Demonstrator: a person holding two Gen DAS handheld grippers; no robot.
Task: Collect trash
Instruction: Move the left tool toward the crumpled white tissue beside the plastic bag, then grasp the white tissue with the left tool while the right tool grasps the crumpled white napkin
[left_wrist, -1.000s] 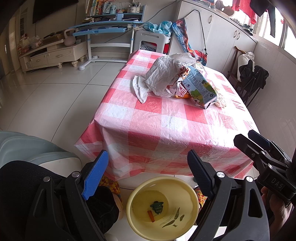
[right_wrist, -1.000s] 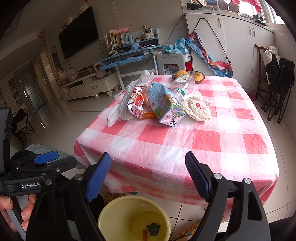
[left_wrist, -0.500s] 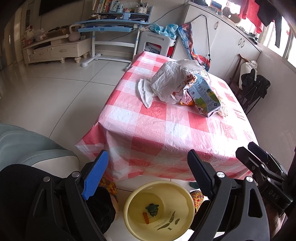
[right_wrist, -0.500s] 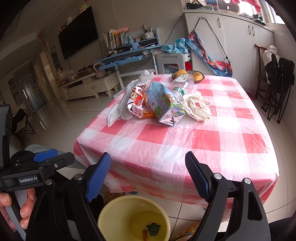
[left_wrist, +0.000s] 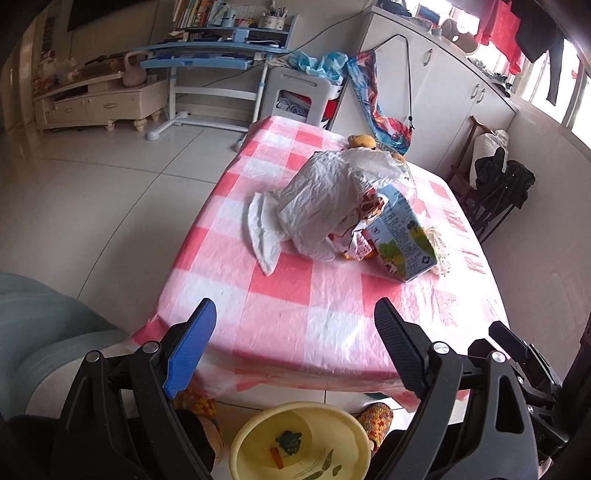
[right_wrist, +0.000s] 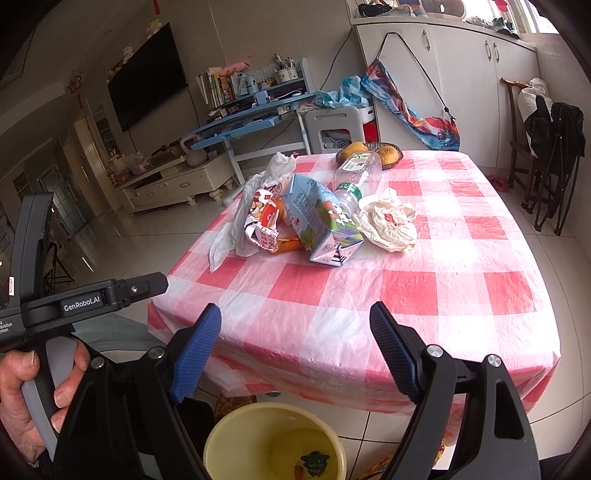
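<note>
Trash lies mid-table on the red-and-white checked cloth (left_wrist: 295, 317): a white plastic bag (left_wrist: 325, 199), a light blue carton (left_wrist: 400, 240) on its side, a printed snack wrapper (right_wrist: 262, 218), a clear plastic bottle (right_wrist: 356, 177) and a crumpled white bag (right_wrist: 389, 221). A yellow bin (left_wrist: 299, 443) stands on the floor at the table's near edge, also in the right wrist view (right_wrist: 273, 439). My left gripper (left_wrist: 291, 350) is open and empty over the near edge. My right gripper (right_wrist: 295, 350) is open and empty, short of the trash.
A basket of oranges (right_wrist: 373, 153) sits at the table's far end. A white stool (left_wrist: 299, 96) and a blue desk (left_wrist: 207, 59) stand beyond it. Dark folding chairs (right_wrist: 554, 155) are at the right. A grey seat (left_wrist: 40, 332) is at the near left.
My left gripper has risen and moved forward toward the table, so the bin sits lower in its view. My right gripper has edged slightly forward. Both stay open.
</note>
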